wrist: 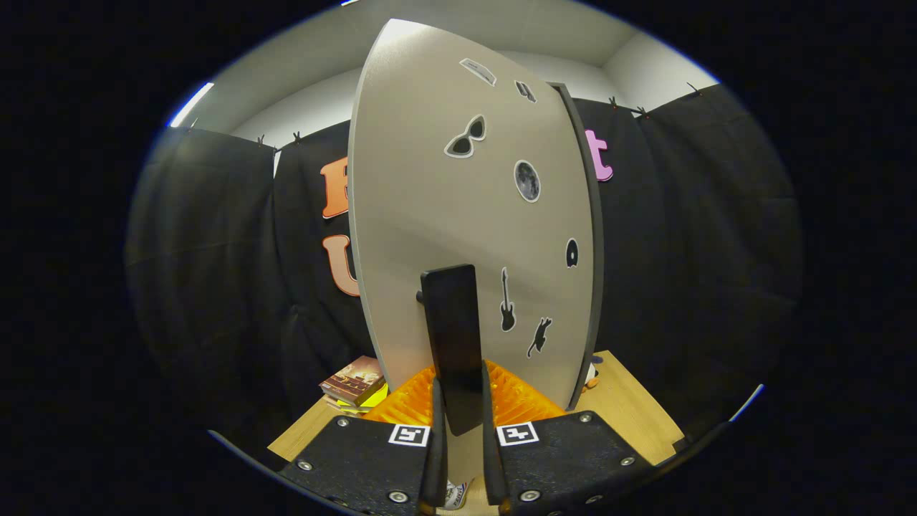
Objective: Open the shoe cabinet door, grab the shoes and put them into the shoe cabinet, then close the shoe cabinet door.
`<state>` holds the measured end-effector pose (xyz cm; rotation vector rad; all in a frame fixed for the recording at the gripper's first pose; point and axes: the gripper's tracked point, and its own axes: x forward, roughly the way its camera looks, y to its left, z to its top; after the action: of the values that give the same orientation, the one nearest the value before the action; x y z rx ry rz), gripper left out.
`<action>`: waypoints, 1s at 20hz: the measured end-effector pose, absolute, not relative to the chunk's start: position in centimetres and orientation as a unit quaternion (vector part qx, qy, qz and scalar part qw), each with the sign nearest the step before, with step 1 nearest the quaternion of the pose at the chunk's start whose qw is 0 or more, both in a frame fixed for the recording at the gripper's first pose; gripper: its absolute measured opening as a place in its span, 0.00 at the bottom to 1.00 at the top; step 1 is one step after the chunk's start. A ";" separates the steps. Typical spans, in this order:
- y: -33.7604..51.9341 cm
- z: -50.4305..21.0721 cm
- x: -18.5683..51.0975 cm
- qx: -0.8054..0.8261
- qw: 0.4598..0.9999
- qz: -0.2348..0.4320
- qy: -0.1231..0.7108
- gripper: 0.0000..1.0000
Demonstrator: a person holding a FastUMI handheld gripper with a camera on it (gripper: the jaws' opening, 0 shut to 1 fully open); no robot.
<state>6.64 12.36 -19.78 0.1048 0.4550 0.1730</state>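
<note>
While your gripper [458,412] holds the dark upright handle [453,344] between its two fingers, both pressing against its sides, the shoe cabinet door [458,215] stands directly ahead, its pale face carrying several stickers [527,180]. Beyond the door's left edge, a stack of books [353,383] lies on the wooden worktop [630,408]. A small part of a shoe [455,494] shows below, between the fingers.

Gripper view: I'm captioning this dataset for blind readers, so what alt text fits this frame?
The gripper is closed on the dark vertical handle of a grey shoe cabinet door, one finger on each side. The door carries stickers, among them sunglasses, a moon and a guitar. Books lie on the wooden table beyond.
</note>
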 end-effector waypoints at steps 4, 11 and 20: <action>10.7 -19.6 6.4 0.042 0.972 0.058 0.222 0.20; 6.9 -19.5 6.3 0.022 0.977 -0.009 0.211 0.14; 5.2 -19.9 5.2 0.053 0.970 -0.067 0.228 0.06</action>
<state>5.20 5.23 -19.93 0.1068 0.4601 -0.1357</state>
